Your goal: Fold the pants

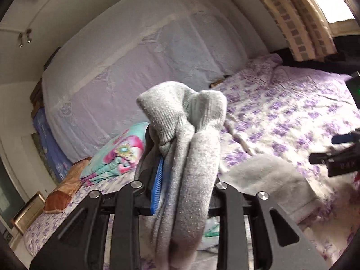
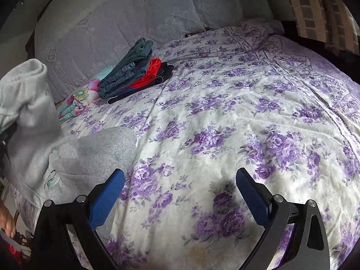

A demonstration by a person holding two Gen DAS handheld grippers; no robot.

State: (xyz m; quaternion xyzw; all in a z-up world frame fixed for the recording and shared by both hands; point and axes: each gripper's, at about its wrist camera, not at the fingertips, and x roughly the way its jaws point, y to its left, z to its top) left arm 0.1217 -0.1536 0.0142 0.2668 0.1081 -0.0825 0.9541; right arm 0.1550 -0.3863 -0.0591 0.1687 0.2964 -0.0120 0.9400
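The grey pants (image 1: 186,139) are clamped in the left hand-held gripper (image 1: 180,171) and lifted off the bed (image 2: 225,112), while the right hand-held gripper (image 2: 180,193) is held open and empty, so the bunched fabric could be dropped or folded crooked.

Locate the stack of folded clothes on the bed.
In the right wrist view, the stack of folded clothes sits upper left on the purple floral bedspread, beside the colourful floral pillow and just in front of the pale covered headboard.

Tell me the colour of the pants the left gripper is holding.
Light heathered grey pants, best seen in the left wrist view.
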